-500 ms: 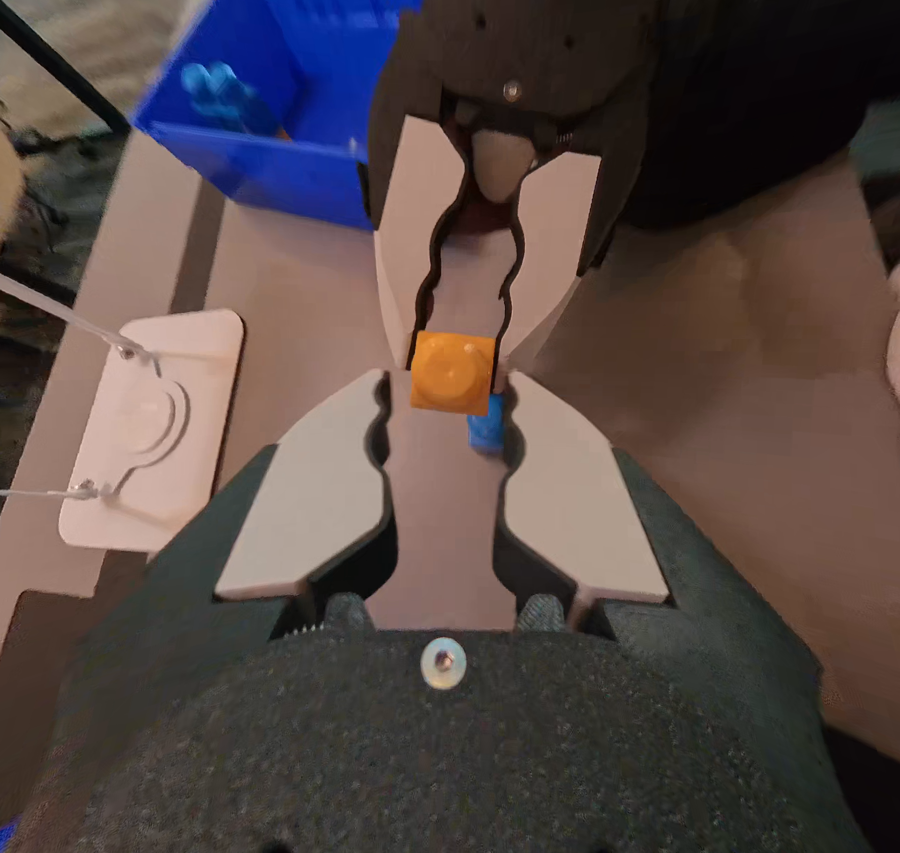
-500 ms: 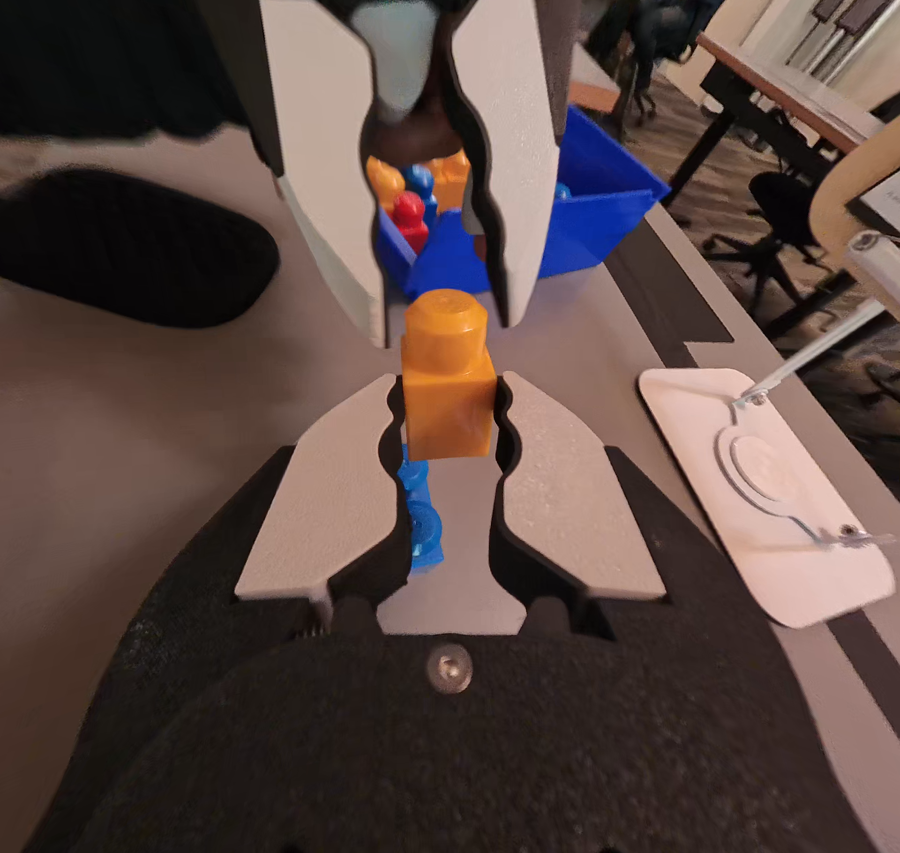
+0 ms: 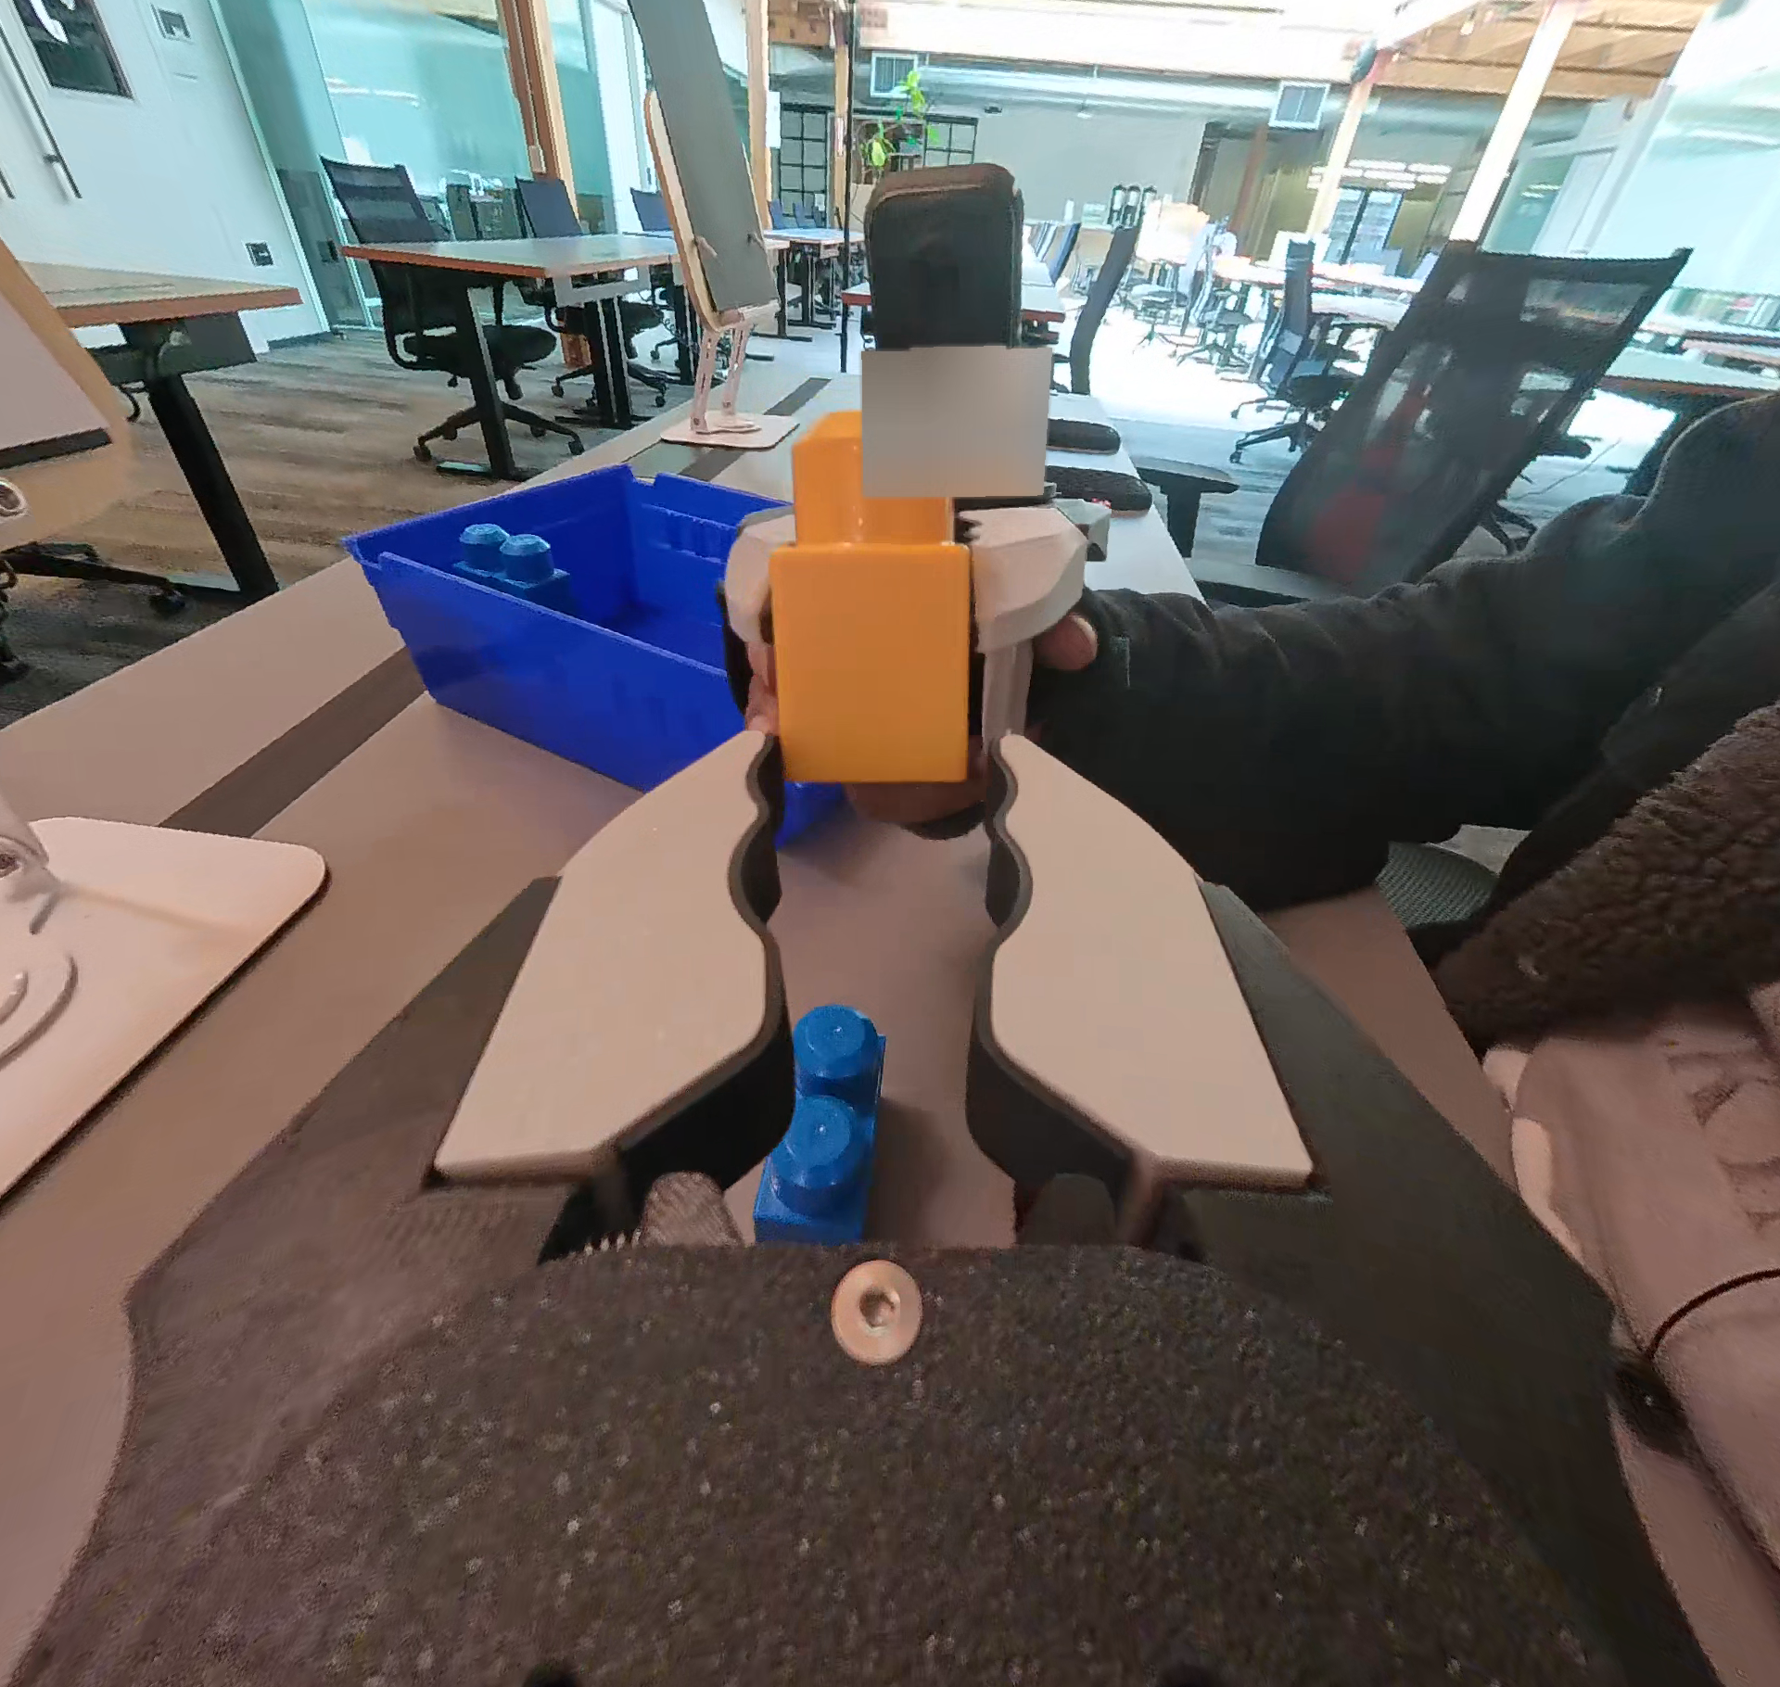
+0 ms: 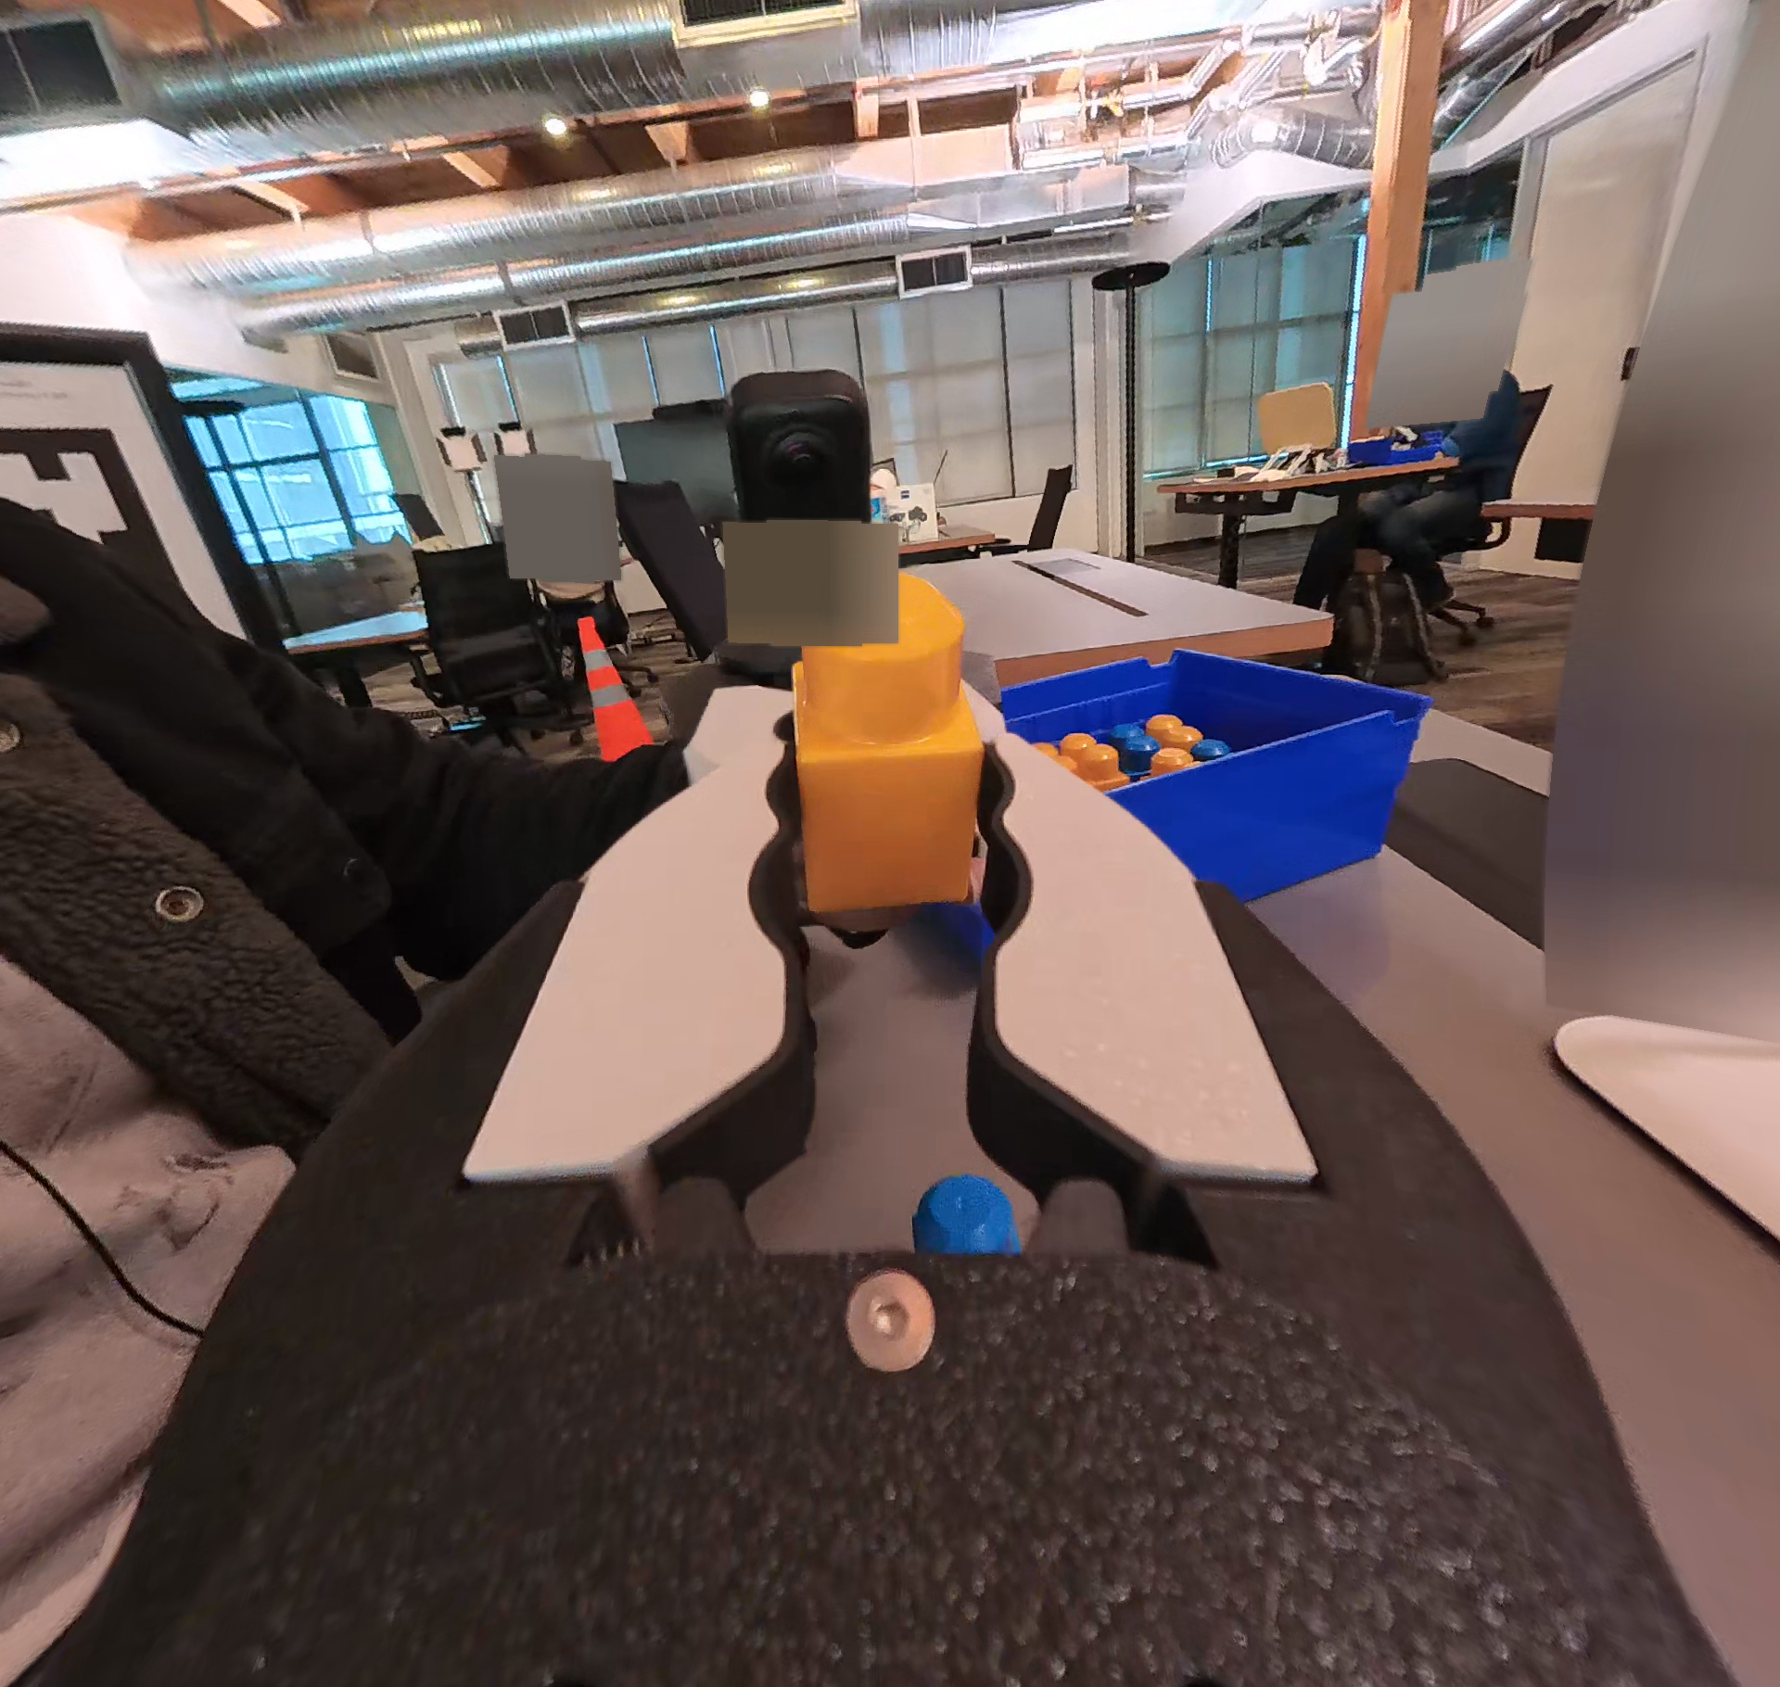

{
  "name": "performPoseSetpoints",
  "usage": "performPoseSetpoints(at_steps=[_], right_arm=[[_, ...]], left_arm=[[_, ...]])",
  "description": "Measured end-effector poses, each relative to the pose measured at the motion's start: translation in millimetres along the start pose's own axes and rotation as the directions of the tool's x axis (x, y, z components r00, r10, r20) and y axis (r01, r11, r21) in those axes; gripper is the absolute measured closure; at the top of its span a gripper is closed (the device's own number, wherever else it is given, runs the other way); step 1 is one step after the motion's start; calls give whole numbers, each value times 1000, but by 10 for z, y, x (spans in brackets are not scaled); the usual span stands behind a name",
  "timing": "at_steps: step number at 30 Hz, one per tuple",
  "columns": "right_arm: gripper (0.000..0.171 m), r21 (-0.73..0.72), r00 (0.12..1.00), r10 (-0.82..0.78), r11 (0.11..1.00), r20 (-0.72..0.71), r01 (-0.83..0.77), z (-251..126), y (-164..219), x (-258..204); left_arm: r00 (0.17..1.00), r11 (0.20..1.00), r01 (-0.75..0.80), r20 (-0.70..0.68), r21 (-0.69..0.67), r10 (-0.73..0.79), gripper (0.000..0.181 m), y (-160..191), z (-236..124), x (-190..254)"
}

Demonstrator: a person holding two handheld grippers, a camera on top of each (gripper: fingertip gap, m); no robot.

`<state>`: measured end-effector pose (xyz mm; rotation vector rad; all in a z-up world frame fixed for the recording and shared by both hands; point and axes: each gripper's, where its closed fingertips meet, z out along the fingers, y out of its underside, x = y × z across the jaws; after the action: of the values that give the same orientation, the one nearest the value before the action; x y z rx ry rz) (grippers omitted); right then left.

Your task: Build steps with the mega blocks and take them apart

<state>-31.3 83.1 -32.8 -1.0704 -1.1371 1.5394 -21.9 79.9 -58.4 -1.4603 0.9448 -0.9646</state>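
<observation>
1. While a person in a dark sleeve (image 3: pixel 1348 678) works at the grey counter (image 3: pixel 405 832), the right hand-held gripper (image 4: pixel 881 755) holds an orange mega block (image 4: pixel 886 803) off the surface, its two grey fingers closed against the block's sides.
2. The orange block stands upright in that grip, with its single round stud on top and a mounted camera (image 4: pixel 798 447) on the opposite tool behind it.
3. The left hand-held gripper (image 3: pixel 881 755) faces it from the other side with its jaws spread slightly wider than the block. Its fingertips sit on either side of the block's lower edge, and whether they touch it cannot be told.
4. A blue two-stud block (image 3: pixel 828 1130) lies on the counter directly below the left tool, in the gap between its fingers. One of its studs also shows in the right wrist view, low between the right tool's fingers.
5. A blue bin (image 3: pixel 539 668) sits on the counter beyond the raised block and holds a blue block (image 3: pixel 510 553) at its far end. The right wrist view shows a cluster of orange and blue blocks (image 4: pixel 1127 745) inside it.
6. A white base plate (image 3: pixel 144 918) rests on the counter beside the bin, well clear of both tools.
7. Rows of desks and office chairs (image 3: pixel 453 341) fill the room behind.
</observation>
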Motion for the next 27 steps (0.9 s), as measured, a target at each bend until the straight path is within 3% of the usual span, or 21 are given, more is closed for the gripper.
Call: performPoseSetpoints(at_steps=[4, 7, 13, 18, 25, 27], right_arm=[[136, -34, 1000, 3, 999, 2, -3, 15, 85, 13], [136, -150, 1000, -19, 988, 15, 21, 0, 233, 10], [130, -436, 990, -143, 891, -5, 127, -111, 578, 81], [123, -563, 975, -221, 807, -9, 178, -201, 708, 116], [137, -651, 970, -241, 734, 22, 197, -285, 780, 73], [138, -699, 962, -271, 686, 12, 202, -398, 773, 114]], left_arm=[[1000, 1000, 9, 3, -16, -9, 146, 78, -11, -28], [1000, 996, -10, -10, -89, 9, 146, 202, -37, -27], [999, 969, -25, -26, -245, 19, 146, 533, -70, -70], [999, 947, -34, -41, -321, 23, 146, 749, -30, -69], [996, 938, -87, -31, -335, 81, 146, 808, 26, -54], [994, 930, -105, -23, -352, 104, 137, 814, 9, -72]])
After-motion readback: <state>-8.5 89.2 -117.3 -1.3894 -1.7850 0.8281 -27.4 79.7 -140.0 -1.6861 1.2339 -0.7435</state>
